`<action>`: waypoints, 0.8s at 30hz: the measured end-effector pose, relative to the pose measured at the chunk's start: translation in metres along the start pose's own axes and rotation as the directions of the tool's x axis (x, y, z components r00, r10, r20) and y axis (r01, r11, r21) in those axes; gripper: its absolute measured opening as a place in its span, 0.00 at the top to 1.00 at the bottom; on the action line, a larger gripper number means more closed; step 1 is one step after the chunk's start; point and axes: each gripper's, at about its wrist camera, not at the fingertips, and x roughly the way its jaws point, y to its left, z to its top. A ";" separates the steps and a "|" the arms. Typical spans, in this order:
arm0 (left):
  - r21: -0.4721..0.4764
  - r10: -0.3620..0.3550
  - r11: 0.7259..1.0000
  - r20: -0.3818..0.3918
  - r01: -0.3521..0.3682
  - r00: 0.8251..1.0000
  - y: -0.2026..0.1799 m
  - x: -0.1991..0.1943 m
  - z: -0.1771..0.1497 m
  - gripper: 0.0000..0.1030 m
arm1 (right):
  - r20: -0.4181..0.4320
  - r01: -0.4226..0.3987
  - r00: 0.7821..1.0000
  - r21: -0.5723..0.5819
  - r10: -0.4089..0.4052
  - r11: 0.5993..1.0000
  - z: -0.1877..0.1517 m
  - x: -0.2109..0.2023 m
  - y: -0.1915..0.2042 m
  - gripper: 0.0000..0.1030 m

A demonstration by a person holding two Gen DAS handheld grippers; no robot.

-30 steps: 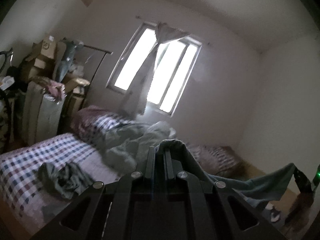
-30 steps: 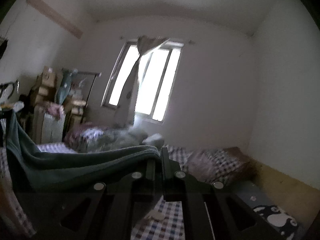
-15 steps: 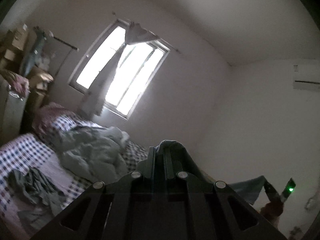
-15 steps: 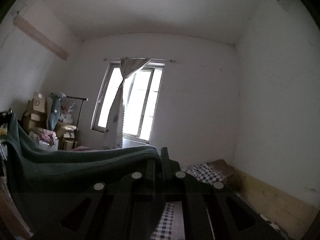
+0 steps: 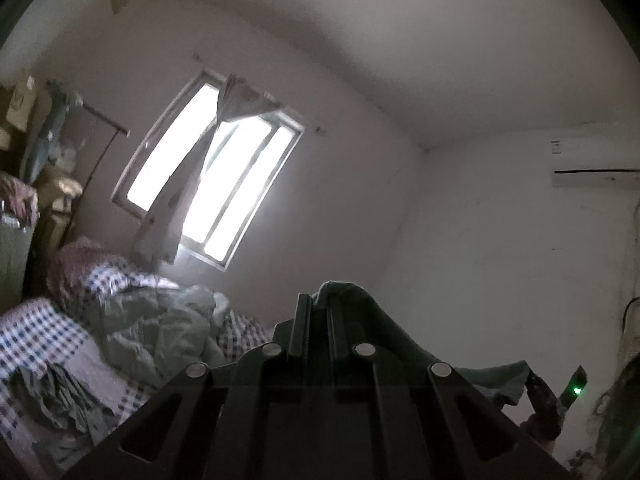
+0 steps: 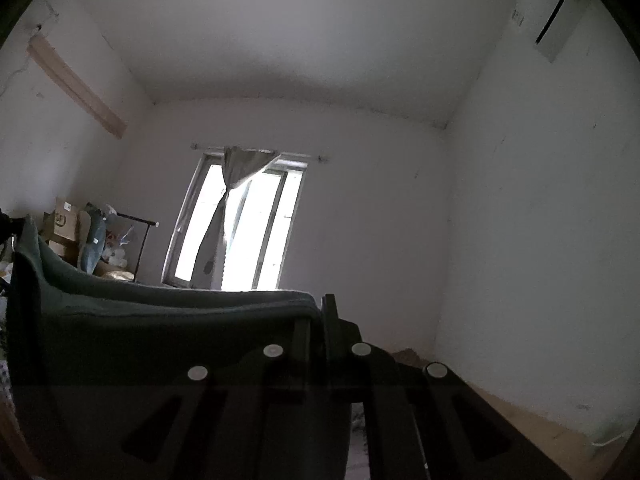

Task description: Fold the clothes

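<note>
A dark green garment (image 5: 384, 320) hangs stretched in the air between my two grippers. My left gripper (image 5: 318, 308) is shut on one corner of it; the cloth runs down to the right toward the other gripper (image 5: 538, 386). My right gripper (image 6: 316, 316) is shut on the other corner; the garment (image 6: 160, 312) spans left from it to the far hand at the left edge. Both grippers are raised and tilted up toward the ceiling.
A bed with a checked sheet (image 5: 36, 332) holds a crumpled grey-green quilt (image 5: 160, 332) and another loose garment (image 5: 60, 396). A bright window with a tied curtain (image 5: 212, 184) is on the far wall. Boxes and a clothes rail (image 6: 100, 240) stand left.
Both grippers have lifted and tilted upward with the garment; the bed has dropped low in both views and more ceiling shows.
</note>
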 end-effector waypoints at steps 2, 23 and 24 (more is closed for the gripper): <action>0.015 0.000 1.000 0.028 0.000 1.000 -0.008 -0.012 0.003 0.94 | 0.012 0.009 1.000 -0.003 -0.009 1.000 0.003 -0.010 -0.001 0.97; 0.003 0.193 0.981 -0.057 -0.194 0.979 0.058 0.066 -0.036 0.95 | -0.063 -0.019 0.998 0.012 0.020 1.000 -0.027 0.023 0.020 0.97; 0.019 0.226 0.974 -0.074 -0.225 0.971 0.067 0.081 -0.044 0.95 | -0.084 -0.025 0.996 0.016 0.026 1.000 -0.034 0.035 0.022 0.97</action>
